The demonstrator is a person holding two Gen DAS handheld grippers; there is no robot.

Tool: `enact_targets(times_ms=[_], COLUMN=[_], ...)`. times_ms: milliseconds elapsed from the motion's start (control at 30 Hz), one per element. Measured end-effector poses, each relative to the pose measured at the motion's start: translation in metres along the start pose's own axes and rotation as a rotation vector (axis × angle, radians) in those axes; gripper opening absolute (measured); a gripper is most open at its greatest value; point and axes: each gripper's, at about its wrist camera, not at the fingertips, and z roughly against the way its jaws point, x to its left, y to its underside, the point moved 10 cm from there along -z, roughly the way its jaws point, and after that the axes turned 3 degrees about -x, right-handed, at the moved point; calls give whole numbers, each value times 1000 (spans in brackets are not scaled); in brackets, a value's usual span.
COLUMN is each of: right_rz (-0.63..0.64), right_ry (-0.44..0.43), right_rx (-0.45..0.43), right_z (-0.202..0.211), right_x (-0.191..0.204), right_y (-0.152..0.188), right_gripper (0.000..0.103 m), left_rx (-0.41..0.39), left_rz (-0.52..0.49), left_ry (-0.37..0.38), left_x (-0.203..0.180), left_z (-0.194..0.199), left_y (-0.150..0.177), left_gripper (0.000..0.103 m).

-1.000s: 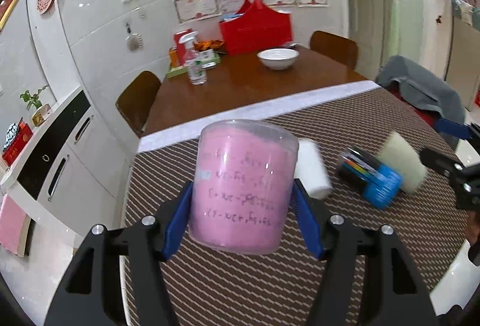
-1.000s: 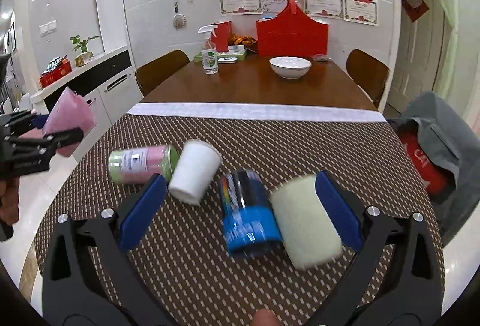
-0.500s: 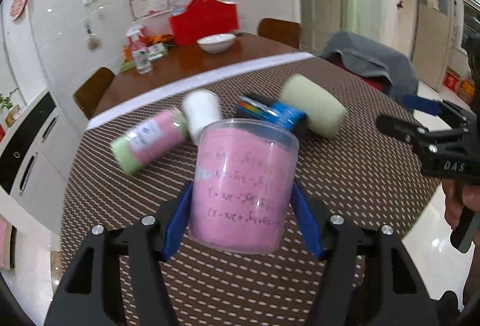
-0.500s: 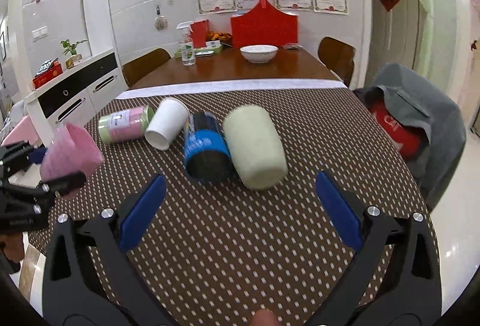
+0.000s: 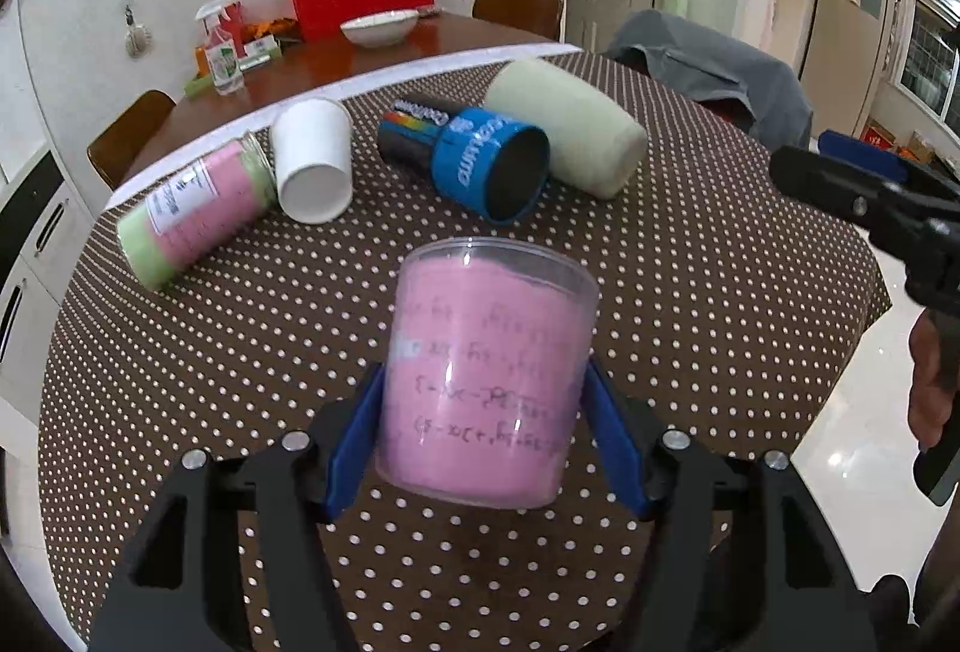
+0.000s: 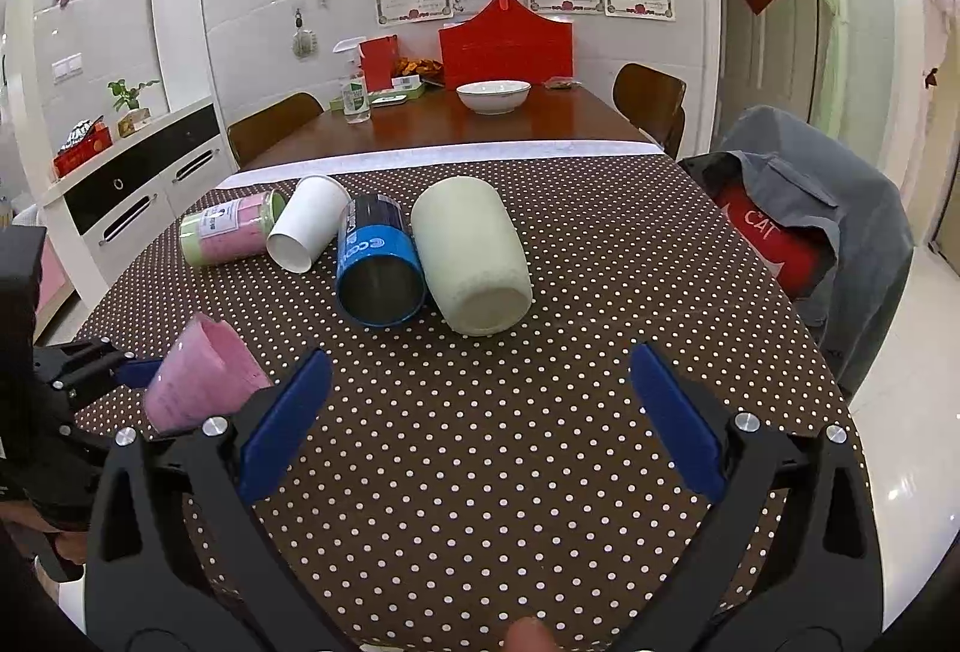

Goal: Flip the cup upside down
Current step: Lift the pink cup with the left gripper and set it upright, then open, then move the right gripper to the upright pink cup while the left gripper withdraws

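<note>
My left gripper is shut on a pink clear-walled cup and holds it over the near part of the dotted brown tablecloth. The same cup shows tilted at the left of the right wrist view, in the left gripper. My right gripper is open and empty above the cloth, near the table's front edge. It also shows at the right of the left wrist view. Several cups lie on their sides beyond: pink-green, white, blue, cream.
A wooden table part behind the cloth holds a white bowl, a spray bottle and a red box. A chair with a grey jacket stands at the right. A white cabinet stands at the left.
The left gripper with the pink cup has swung right and in over the cloth. The right gripper has pulled back from the cream cup toward the table's front.
</note>
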Motion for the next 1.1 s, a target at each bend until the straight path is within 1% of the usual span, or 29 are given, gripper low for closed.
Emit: enact_targets(times_ms=[100,167,233,400,467,500,533,567,667,800,967,1100], right_rz=[-1,3,5,6,2,1,1,0,1,-13,-13,-22], right_ry=[-5,-9,-14,-24,-29,-33,-38,-45,-67,-110,-153,-226], right_rx=[1,2,4,9,10,9,8,8,5,10,2,5], right_z=[0,0,-1,-2,-3,-3,-3,-3,-2,-3,-3,-3], right_x=[1,3,6,10,10,10,11,13,16,22,31,41], right_y=[0,0,0,0,-1,-1,-2,-2,-4,-6,-11,-15], right_gripper=[97,97,97,97,97,97,97,97,97,97,97,97], left_rx=[10,8,4,-53,-79,-88,-102,-117,-143,-153,-170,-176], left_rz=[15,15,2,30,45,47,46,45,34,50,57,77], left_ry=[-10,-11,-49,-87,-119,-131,-143,-152,-183,-183,-211,-212], left_x=[1,1,2,10,15,17,18,19,21,24,26,29], left_z=[-1,1,2,15,22,25,27,30,38,47,57,63], left_y=[2,4,4,1,-2,-2,-4,-5,-7,-8,-10,-10], left_gripper=[75,77,87,88,89,91,96,98,98,98,98,98])
